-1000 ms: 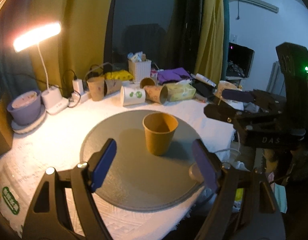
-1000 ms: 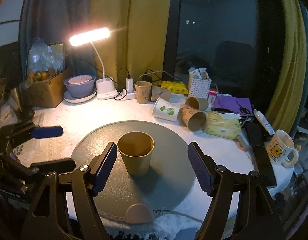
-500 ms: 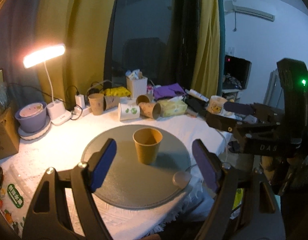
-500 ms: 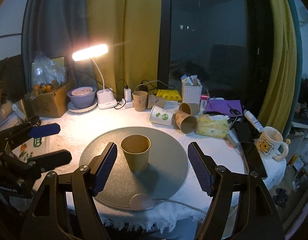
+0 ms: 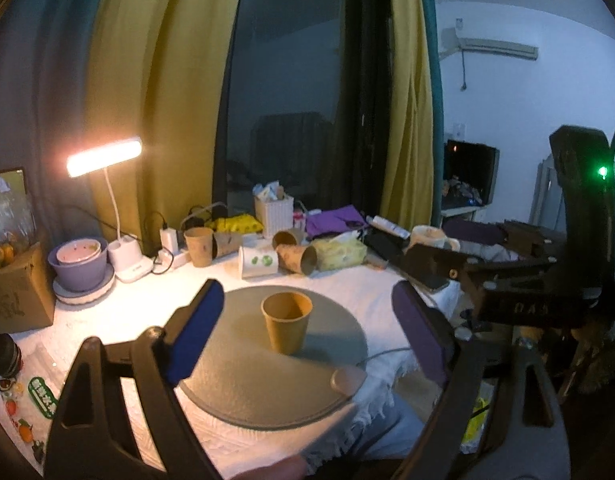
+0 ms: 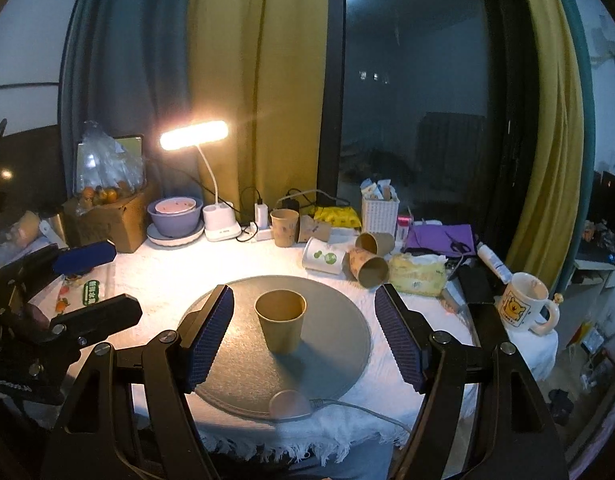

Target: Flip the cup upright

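A brown paper cup (image 5: 286, 322) (image 6: 280, 320) stands upright, mouth up, near the middle of a round grey mat (image 5: 243, 384) (image 6: 331, 352) on the white-clothed table. My left gripper (image 5: 307, 332) is open and empty, held back from the table with the cup well beyond its blue pads; it also shows at the left in the right wrist view (image 6: 95, 284). My right gripper (image 6: 303, 336) is open and empty, also well short of the cup; it shows at the right in the left wrist view (image 5: 447, 248).
Several paper cups (image 6: 369, 266) stand or lie behind the mat, beside a tissue pack (image 6: 417, 278) and a white basket (image 6: 379, 212). A lit desk lamp (image 6: 217, 200), purple bowl (image 6: 174, 216) and cardboard box (image 6: 107, 220) sit back left. A mug (image 6: 525, 306) is at the right edge.
Both grippers have drawn back and up from the table, so the cup and mat look smaller and farther. The cup has stayed upright on the mat.
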{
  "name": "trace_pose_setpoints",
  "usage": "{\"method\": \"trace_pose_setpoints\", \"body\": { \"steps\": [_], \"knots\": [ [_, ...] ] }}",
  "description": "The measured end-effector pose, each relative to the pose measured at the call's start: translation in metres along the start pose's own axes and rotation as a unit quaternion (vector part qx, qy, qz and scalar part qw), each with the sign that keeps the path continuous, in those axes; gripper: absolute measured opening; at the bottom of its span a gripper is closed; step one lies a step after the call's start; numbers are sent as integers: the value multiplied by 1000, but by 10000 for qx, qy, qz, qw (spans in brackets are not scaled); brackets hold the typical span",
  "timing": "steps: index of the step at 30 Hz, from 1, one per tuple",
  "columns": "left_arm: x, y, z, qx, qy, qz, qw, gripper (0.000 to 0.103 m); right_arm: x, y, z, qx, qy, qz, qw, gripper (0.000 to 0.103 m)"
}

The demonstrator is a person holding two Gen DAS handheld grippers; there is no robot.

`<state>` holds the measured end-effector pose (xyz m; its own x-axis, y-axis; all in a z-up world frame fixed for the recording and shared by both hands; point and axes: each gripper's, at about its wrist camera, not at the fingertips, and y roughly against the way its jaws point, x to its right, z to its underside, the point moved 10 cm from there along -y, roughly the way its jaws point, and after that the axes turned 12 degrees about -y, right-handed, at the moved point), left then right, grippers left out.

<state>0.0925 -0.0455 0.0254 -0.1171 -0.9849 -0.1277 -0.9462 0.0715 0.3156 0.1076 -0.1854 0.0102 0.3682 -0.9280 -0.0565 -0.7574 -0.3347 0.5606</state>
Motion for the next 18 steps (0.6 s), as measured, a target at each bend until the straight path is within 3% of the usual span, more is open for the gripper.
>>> {"method": "trace_pose_setpoints", "body": {
  "steps": [13,18],
  "knots": [
    [-18,18,-11,275,262,-228,9990,87,-16,20,-7,129,156,-80,9998,76],
    [-24,14,-5,143,301,-318,9989,87,-19,16,-5,71,155,-108,9998,76]
  ]
}}
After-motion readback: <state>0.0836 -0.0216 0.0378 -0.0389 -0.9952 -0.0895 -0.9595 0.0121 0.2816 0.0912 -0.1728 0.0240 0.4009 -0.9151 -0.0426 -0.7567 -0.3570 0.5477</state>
